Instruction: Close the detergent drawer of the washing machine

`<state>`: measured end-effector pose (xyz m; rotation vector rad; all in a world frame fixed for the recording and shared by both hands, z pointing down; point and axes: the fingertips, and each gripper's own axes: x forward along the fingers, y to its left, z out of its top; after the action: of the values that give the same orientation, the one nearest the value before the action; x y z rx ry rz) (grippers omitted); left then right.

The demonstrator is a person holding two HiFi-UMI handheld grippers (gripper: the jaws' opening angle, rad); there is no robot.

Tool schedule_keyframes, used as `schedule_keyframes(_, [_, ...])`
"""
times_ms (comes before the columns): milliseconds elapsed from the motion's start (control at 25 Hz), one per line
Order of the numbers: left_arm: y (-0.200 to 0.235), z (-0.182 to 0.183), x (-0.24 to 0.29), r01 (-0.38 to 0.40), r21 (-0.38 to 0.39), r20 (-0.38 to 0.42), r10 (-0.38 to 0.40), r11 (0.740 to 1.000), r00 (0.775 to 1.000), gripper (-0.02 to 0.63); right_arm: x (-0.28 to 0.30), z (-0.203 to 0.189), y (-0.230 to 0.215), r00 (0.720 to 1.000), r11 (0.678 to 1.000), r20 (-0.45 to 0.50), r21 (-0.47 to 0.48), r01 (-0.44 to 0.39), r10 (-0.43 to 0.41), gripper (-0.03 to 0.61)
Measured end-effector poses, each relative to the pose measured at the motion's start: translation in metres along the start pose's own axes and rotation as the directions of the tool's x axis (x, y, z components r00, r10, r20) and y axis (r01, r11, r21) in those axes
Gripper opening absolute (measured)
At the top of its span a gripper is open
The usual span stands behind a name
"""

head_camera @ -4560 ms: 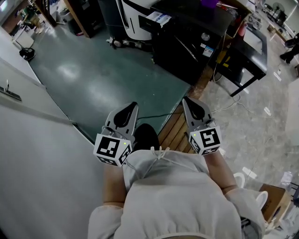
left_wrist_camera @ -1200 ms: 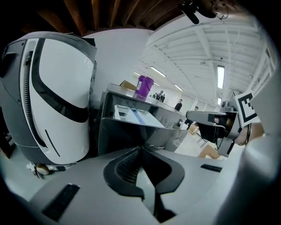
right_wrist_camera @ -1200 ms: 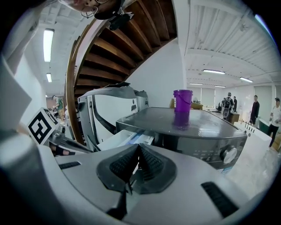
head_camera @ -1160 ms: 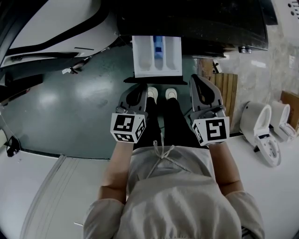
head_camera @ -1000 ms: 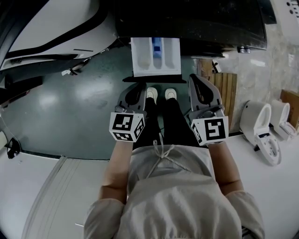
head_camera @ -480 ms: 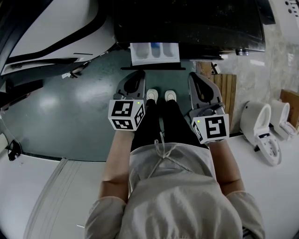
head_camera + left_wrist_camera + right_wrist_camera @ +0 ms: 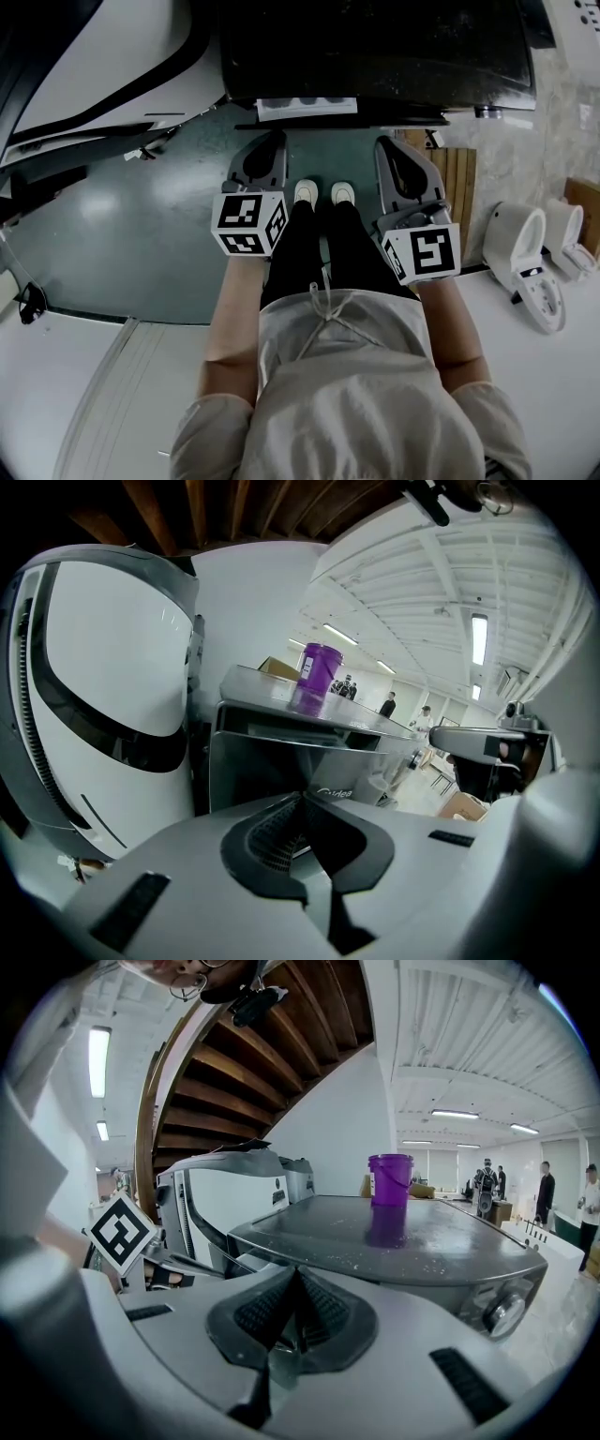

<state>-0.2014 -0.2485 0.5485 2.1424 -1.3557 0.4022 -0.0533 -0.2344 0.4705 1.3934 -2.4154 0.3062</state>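
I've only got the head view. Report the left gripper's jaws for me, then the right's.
Observer: In its own view the left gripper has its jaws pressed together, with nothing between them.
Operator: Now the right.
Observer: The right gripper is likewise shut and empty.
Operator: Tell me what's sitting on the machine.
Observer: A purple bucket stands upright on top of the washing machine, outside your frame.

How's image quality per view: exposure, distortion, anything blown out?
Head view: washing machine top underexposed, nearly black. Left gripper view: heavy fisheye, black corners, ceiling light blown out. Right gripper view: same fisheye; purple bucket sharp, mirrored on the machine top.
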Motion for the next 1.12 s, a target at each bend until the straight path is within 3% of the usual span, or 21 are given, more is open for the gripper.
schedule_keyframes(400, [0.013, 0.020, 0.022, -0.031, -0.008, -0.003, 0.031, 0.999, 1.000, 0.018, 0.019, 0.010, -0.017, 1.000, 1.000, -0.011, -0.006, 0.001, -0.001, 0.006])
schedule_keyframes(640, [0.016, 0.023, 0.027, -0.050, -0.052, 0.008, 0.050, 0.997, 0.999, 0.018, 0.025, 0.011, -0.023, 1.000, 1.000, -0.016, -0.009, -0.002, 0.002, 0.006])
schedule_keyframes(1120, [0.019, 0.023, 0.035, -0.057, -0.026, -0.033, 0.056, 0.998, 0.998, 0.018, 0.031, 0.007, -0.027, 0.999, 1.000, -0.035, -0.027, -0.010, 0.009, 0.006])
